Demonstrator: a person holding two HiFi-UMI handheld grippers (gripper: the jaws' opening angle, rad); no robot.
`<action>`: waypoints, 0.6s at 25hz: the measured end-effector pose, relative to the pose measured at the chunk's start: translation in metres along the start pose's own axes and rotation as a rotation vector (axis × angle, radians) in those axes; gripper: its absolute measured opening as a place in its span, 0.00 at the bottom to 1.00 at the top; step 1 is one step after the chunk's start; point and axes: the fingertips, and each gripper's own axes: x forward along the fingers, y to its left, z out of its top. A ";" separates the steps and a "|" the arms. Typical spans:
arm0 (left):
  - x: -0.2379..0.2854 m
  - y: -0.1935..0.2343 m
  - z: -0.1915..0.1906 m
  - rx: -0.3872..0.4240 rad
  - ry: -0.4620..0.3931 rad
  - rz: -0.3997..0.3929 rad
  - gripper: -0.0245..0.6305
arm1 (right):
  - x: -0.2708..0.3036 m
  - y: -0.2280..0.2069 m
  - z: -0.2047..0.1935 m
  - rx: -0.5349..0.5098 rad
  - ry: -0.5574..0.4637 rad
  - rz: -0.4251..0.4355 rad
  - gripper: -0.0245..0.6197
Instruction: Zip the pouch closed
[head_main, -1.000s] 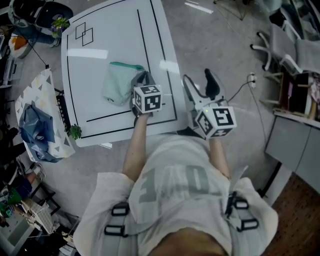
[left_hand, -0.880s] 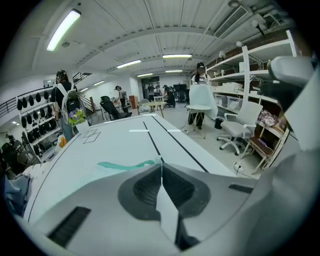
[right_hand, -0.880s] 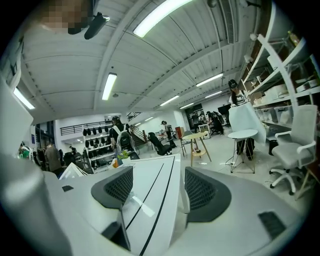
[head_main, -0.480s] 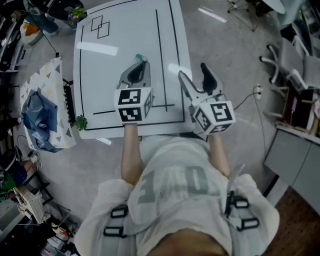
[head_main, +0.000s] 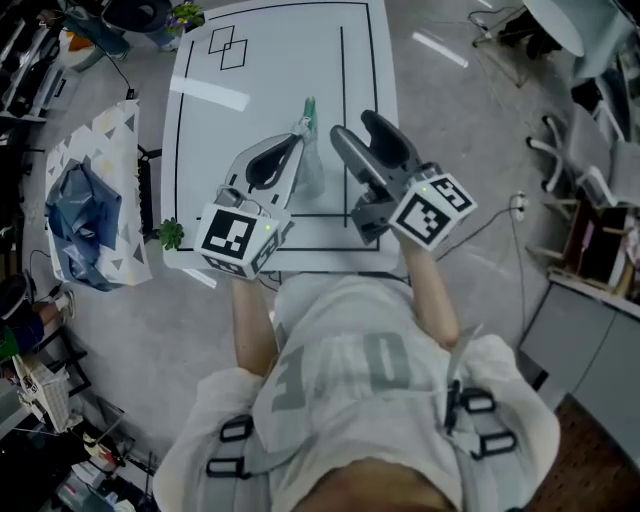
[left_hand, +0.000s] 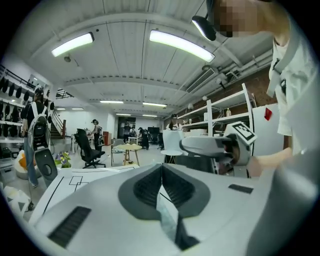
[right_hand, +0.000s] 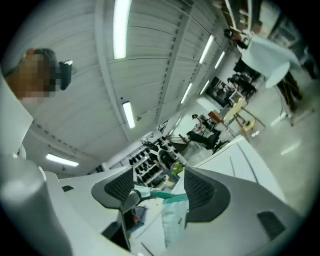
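The pale mint pouch (head_main: 308, 165) hangs in the air above the white table (head_main: 270, 60), its teal zip edge (head_main: 309, 108) uppermost. My left gripper (head_main: 297, 135) is shut on one end of it; in the left gripper view (left_hand: 161, 167) a fold of the pale pouch (left_hand: 165, 210) is pinched between the closed jaws. My right gripper (head_main: 356, 128) is just to the pouch's right, held level with its jaws apart. The right gripper view (right_hand: 159, 182) shows the pouch (right_hand: 172, 217) and its teal zip (right_hand: 170, 196) ahead in the gap, untouched by the pads.
A patterned bag (head_main: 90, 210) with blue contents stands on the floor left of the table, with a small green plant (head_main: 170, 235) by the table's corner. Office chairs (head_main: 590, 180) and a floor socket with a cable (head_main: 518, 205) are to the right.
The left gripper has risen and lifted the pouch off the table. The right gripper has swung left toward the pouch and rolled, its jaws still apart.
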 end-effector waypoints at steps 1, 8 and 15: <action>-0.005 -0.001 0.000 0.003 -0.006 -0.011 0.05 | 0.008 0.008 -0.002 0.053 0.011 0.053 0.50; -0.023 -0.001 -0.002 0.029 -0.014 -0.022 0.05 | 0.046 0.023 -0.039 0.429 0.150 0.291 0.50; -0.032 -0.004 0.003 0.032 -0.019 -0.031 0.05 | 0.059 0.029 -0.055 0.651 0.248 0.370 0.42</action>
